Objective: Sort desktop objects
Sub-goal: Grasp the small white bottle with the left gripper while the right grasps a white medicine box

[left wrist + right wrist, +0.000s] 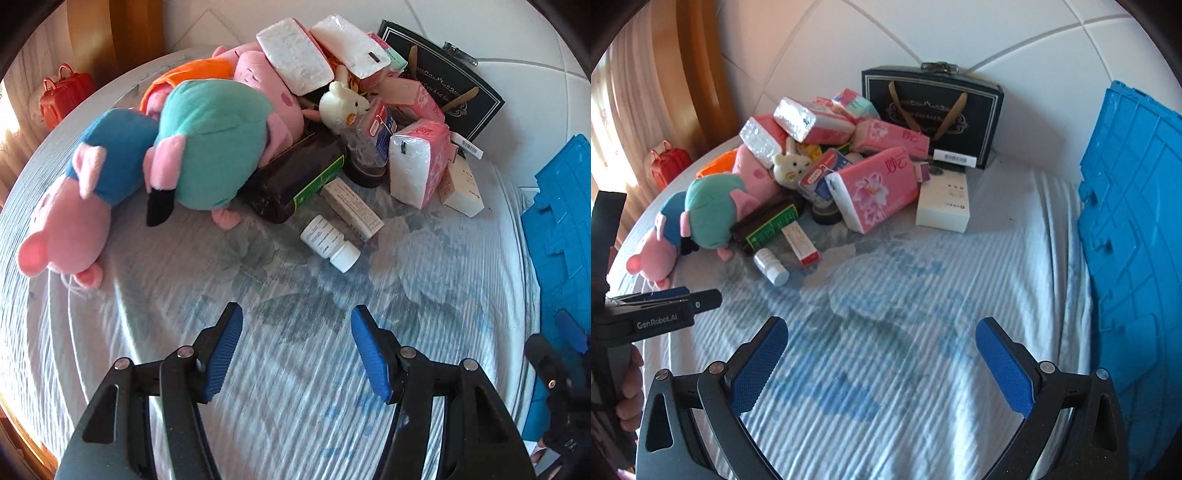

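A heap of objects lies at the far end of a striped bedsheet. It holds pink pig plush toys (207, 147) (709, 210), a small white plush (341, 103), pink tissue packs (417, 166) (875, 188), a dark brown bottle (291, 184), a slim medicine box (351, 206) and a white pill bottle (330, 243) (772, 267). My left gripper (297, 321) hovers open over bare sheet, short of the pill bottle. Over the sheet nearer the blue crate, my right gripper (881, 338) stands wide open with nothing in it.
A blue plastic crate (1134, 236) stands along the right side. A black gift box (934, 110) leans on the white padded headboard. A white carton (943, 201) lies beside the tissues. A red mini suitcase (64, 98) sits far left. A hand (629, 391) holds the left gripper.
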Demonstrator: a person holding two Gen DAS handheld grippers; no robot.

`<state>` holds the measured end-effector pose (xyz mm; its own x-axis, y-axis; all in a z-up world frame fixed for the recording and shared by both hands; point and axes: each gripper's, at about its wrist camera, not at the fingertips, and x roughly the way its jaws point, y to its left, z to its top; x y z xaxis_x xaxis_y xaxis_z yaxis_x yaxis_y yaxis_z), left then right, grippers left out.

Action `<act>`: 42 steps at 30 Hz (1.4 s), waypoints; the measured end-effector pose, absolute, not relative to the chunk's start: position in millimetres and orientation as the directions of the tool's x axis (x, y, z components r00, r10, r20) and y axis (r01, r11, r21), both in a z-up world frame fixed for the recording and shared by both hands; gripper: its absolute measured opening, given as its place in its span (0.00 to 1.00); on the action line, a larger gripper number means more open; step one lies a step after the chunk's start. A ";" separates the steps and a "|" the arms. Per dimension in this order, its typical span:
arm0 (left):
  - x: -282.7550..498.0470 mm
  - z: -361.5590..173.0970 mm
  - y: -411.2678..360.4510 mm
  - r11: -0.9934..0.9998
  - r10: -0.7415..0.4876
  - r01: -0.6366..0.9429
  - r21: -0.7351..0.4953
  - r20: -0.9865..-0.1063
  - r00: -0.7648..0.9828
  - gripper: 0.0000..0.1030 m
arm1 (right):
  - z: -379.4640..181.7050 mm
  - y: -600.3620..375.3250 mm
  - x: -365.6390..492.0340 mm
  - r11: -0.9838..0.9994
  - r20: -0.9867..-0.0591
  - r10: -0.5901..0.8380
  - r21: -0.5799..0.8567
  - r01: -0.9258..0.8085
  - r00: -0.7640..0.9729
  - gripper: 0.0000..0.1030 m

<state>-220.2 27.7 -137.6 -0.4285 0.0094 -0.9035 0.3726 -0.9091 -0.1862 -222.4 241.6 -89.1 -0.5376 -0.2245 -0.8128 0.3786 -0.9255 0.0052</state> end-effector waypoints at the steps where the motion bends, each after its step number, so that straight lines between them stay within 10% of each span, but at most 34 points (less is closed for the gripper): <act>1: -230.9 -141.1 28.7 -0.909 0.003 0.376 -0.182 -0.903 -0.429 0.58 | -94.7 243.2 -229.1 -0.928 -0.820 -0.221 0.010 0.374 -0.527 1.00; 9: -300.2 -180.4 43.3 -0.922 -0.027 0.365 -0.130 -0.917 -0.397 0.57 | -128.6 257.0 -273.1 -0.948 -0.851 -0.196 0.037 0.317 -0.487 1.00; 14: -290.7 -192.4 41.8 -0.948 -0.054 0.307 -0.086 -0.906 -0.419 0.27 | -140.5 244.5 -289.2 -0.934 -0.853 -0.253 0.092 0.345 -0.457 1.00; 24: -260.6 -196.6 12.1 -0.966 -0.021 0.236 -0.102 -0.884 -0.467 0.27 | -168.9 141.5 -310.2 -0.831 -0.870 -0.325 0.075 0.552 -0.372 1.00; 29: -266.0 -197.8 12.3 -0.966 -0.004 0.230 -0.119 -0.882 -0.471 0.27 | -174.1 108.6 -322.3 -0.794 -0.884 -0.302 0.025 0.608 -0.357 0.54; 35: -272.8 -195.1 13.7 -0.965 0.008 0.226 -0.130 -0.880 -0.474 0.27 | -189.1 92.2 -328.5 -0.763 -0.913 -0.282 0.027 0.646 -0.294 0.26; 42: -259.1 -179.7 22.8 -0.975 0.018 0.184 -0.126 -0.867 -0.497 0.26 | -172.7 114.4 -302.1 -0.776 -0.899 -0.293 0.025 0.631 -0.324 0.25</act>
<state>-259.1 22.8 -179.7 -0.4972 0.0185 -0.8674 0.1836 -0.9749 -0.1260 -302.1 114.4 -172.7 -0.3245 -0.2927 -0.8995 0.6307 -0.7756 0.0248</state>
